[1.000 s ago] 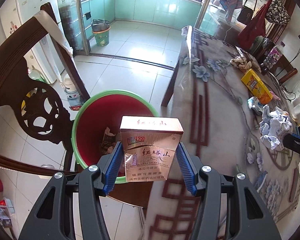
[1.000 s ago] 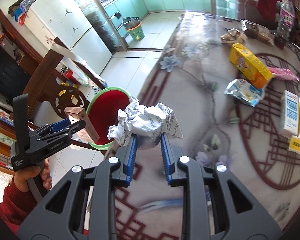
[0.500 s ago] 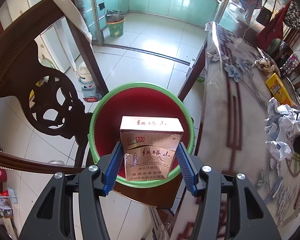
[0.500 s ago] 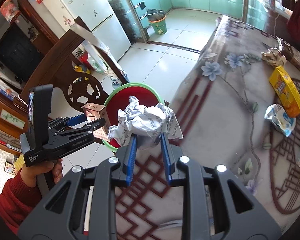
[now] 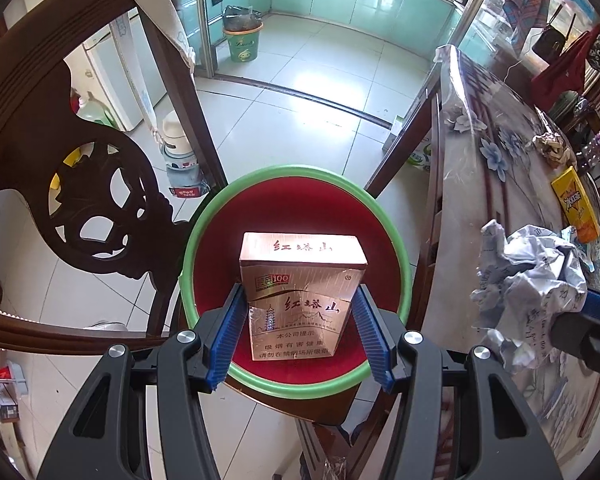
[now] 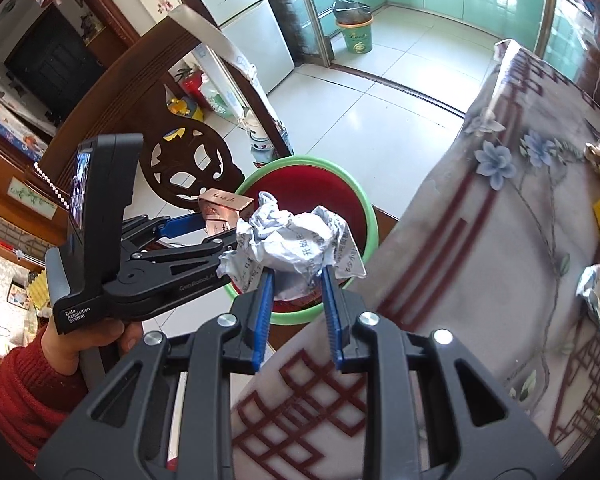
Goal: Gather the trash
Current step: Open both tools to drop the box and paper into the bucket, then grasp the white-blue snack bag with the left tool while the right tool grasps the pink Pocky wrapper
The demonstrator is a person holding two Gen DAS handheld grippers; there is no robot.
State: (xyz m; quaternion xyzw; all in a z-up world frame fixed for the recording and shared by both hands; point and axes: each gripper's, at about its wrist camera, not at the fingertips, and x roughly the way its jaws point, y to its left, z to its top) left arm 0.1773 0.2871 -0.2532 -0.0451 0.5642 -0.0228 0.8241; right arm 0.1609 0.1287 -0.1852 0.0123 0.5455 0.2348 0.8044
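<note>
My left gripper (image 5: 298,308) is shut on a copper-coloured cigarette pack (image 5: 300,288) with red Chinese lettering, held right above the red bin with a green rim (image 5: 404,256). The bin stands on a dark wooden chair seat beside the table. My right gripper (image 6: 296,280) is shut on a crumpled ball of printed white paper (image 6: 292,244), which hangs over the near rim of the same bin (image 6: 370,208). In the right wrist view the left gripper (image 6: 216,220) and its pack (image 6: 224,206) sit just left of the paper. The paper ball (image 5: 532,296) shows at the right of the left wrist view.
A carved dark chair back (image 5: 80,168) rises left of the bin. The table with a floral cover (image 6: 500,240) carries a yellow snack box (image 5: 572,204), a blue-white wrapper (image 6: 598,296) and a crumpled brown wrapper (image 5: 552,146). A green bin (image 5: 242,42) stands far off on the tiled floor.
Both grippers moved left from over the table toward the bin. The pack now hangs over the bin's middle, and the paper ball has reached the bin's rim.
</note>
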